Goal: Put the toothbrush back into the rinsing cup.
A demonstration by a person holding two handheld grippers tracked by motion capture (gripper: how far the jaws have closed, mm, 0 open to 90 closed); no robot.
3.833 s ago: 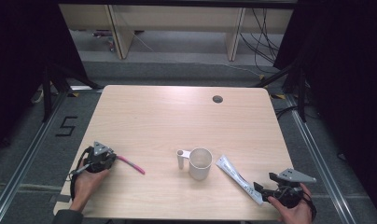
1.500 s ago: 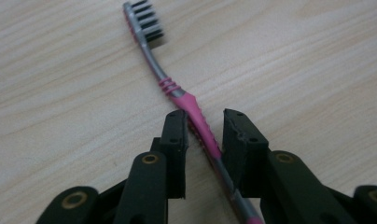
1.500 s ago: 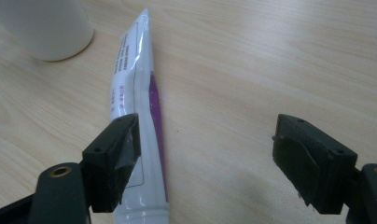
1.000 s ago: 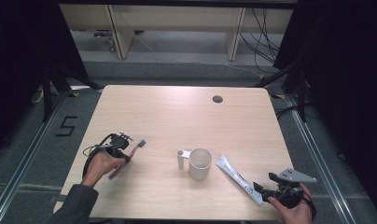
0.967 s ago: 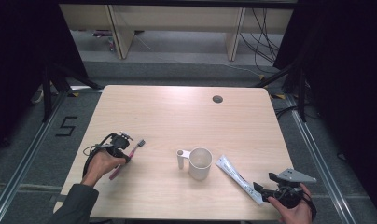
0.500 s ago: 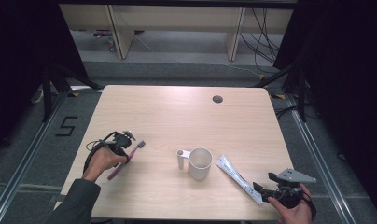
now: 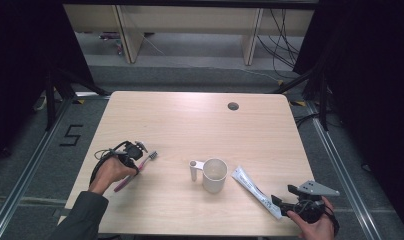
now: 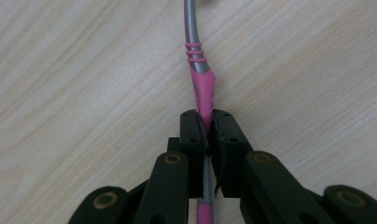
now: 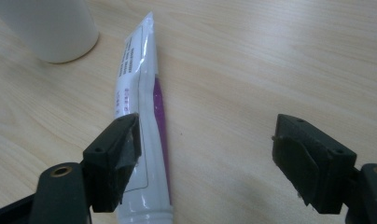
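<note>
Left gripper view: left tongs [image 8: 205, 133] clamp the pink-and-grey plastic toothbrush [image 8: 201, 79], pointing straight ahead, white ceramic mug [image 7: 214, 175] lying rightward; right tongs [image 9: 214, 149] gape over the white toothpaste tube [image 9: 140, 93].

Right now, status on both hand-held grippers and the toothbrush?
Left hand-held gripper shut on toothbrush, handle clamped. Right hand-held gripper open beside toothpaste tube, not gripping. Cup stands between them; nothing blocking it.
</note>
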